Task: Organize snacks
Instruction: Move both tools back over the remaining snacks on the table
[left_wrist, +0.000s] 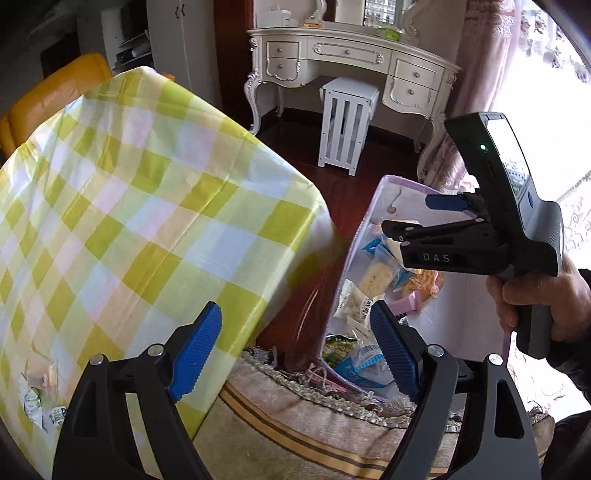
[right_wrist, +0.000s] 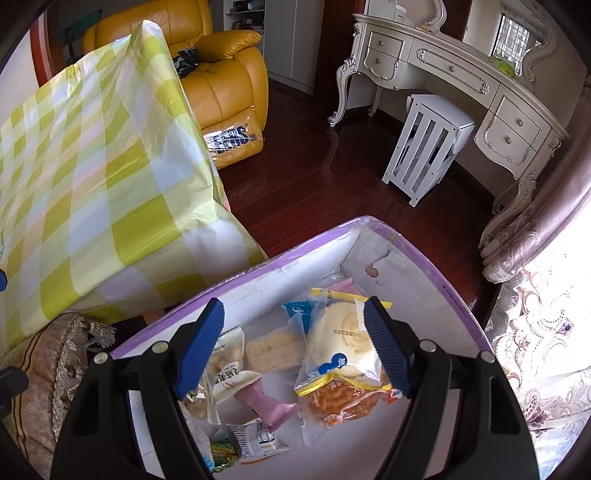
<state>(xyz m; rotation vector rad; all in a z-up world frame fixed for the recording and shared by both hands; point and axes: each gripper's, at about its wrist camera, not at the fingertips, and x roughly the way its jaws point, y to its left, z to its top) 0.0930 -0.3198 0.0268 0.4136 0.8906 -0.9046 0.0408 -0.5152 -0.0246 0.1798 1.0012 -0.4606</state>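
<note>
With both my left gripper (left_wrist: 295, 354) and right gripper (right_wrist: 293, 347) spread wide and empty above the purple-rimmed box (right_wrist: 424, 251), I judge a drop just done; next, fetching the snack packets (left_wrist: 40, 402) from the checked table (left_wrist: 147, 206) beside the box.

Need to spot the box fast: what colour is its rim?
Lilac purple rim on a white-walled box; clearest in the right wrist view.
</note>
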